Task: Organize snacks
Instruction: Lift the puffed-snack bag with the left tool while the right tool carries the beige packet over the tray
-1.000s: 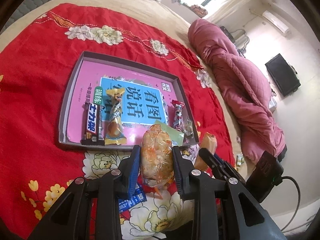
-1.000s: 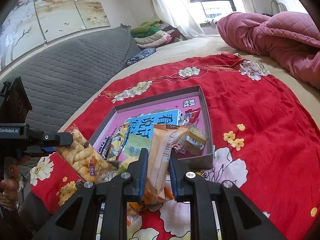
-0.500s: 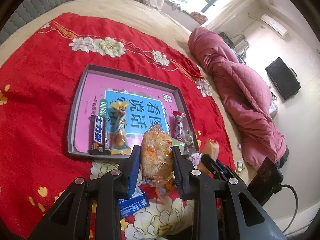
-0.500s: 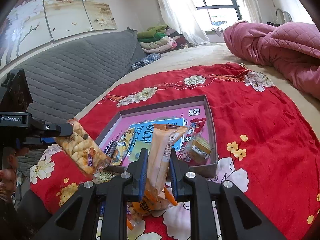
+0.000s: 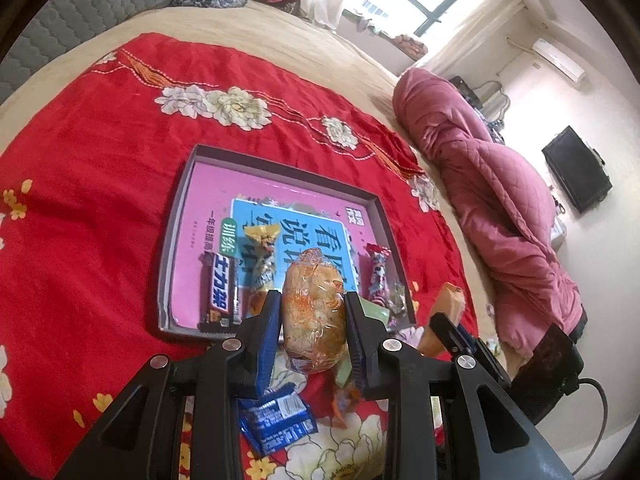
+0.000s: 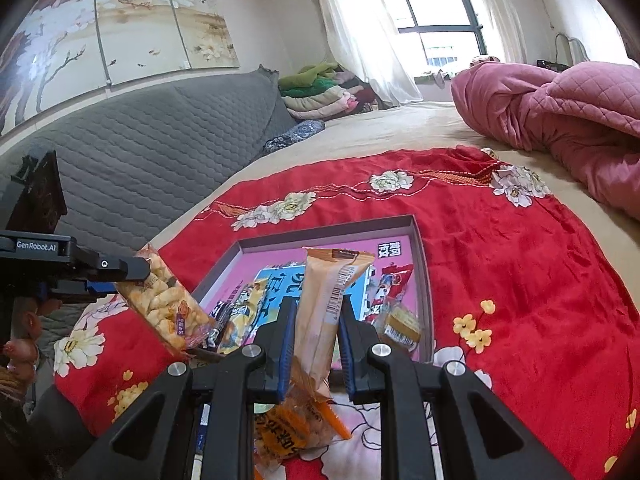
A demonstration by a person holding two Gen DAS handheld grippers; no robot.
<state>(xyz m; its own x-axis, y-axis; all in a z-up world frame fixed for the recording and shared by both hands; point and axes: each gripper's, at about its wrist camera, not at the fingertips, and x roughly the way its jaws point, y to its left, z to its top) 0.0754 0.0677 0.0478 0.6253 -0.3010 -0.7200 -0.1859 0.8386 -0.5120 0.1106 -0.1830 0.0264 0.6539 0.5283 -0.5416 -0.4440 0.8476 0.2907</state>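
Note:
My left gripper [image 5: 313,312] is shut on a clear bag of orange puffed snacks [image 5: 314,312], held above the near edge of the grey tray [image 5: 176,216]; the bag also shows in the right wrist view [image 6: 164,304]. My right gripper [image 6: 317,316] is shut on a tan wrapped snack bar [image 6: 326,304], upright above the tray's near edge [image 6: 424,280]. The tray's floor is a pink and blue picture. In it lie a dark chocolate bar [image 5: 221,292], a yellow packet [image 5: 262,264], a red-and-white candy [image 5: 378,272] and a small brown packet [image 6: 402,326].
The tray sits on a red flowered cloth [image 5: 80,168] on a bed. A blue packet [image 5: 276,420] and an orange packet [image 6: 288,432] lie on the cloth below the grippers. A pink quilt [image 5: 500,200] is heaped at the right. A grey headboard [image 6: 140,152] stands at the left.
Both grippers have risen and drawn back from the tray, each keeping its snack; the tray looks smaller and farther in both views.

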